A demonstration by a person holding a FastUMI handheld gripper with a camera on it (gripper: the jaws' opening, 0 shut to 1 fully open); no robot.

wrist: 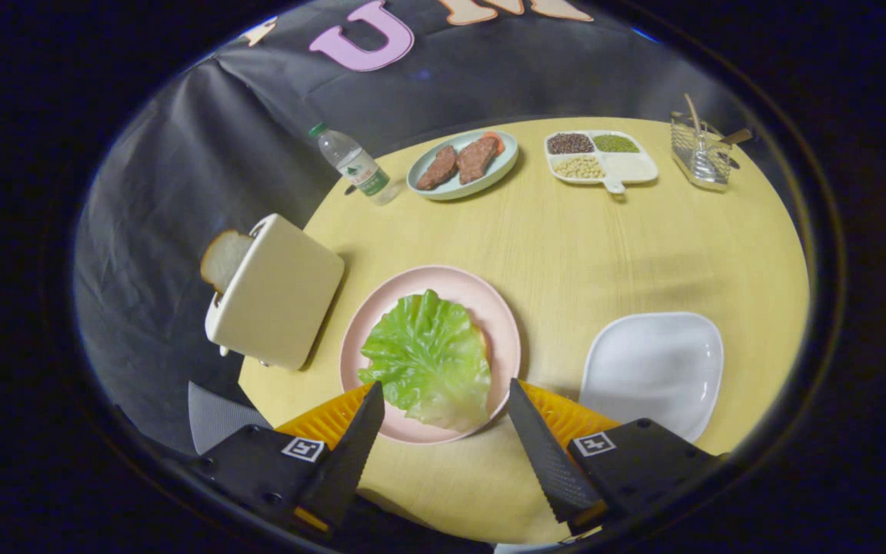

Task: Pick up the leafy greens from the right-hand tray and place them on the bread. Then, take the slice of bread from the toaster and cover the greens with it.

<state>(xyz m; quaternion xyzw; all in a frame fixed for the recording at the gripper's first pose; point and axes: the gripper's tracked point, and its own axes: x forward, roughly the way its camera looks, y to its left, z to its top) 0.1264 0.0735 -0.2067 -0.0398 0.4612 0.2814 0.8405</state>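
Gripper: fingers spread wide, holding nothing. Leafy greens: just ahead, between the fingertips, on the pink plate, hiding nearly all the bread beneath. White tray: ahead-right, bare. Slice of bread: ahead-left, standing in the toaster.
Risks: a sideways pull may tip the toaster; a careless set-down may shift the loose greens.

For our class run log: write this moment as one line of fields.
stage: greens placed | leafy greens: on pink plate | gripper: jaws open, empty, above the greens | bread slice: in toaster | next: bread slice
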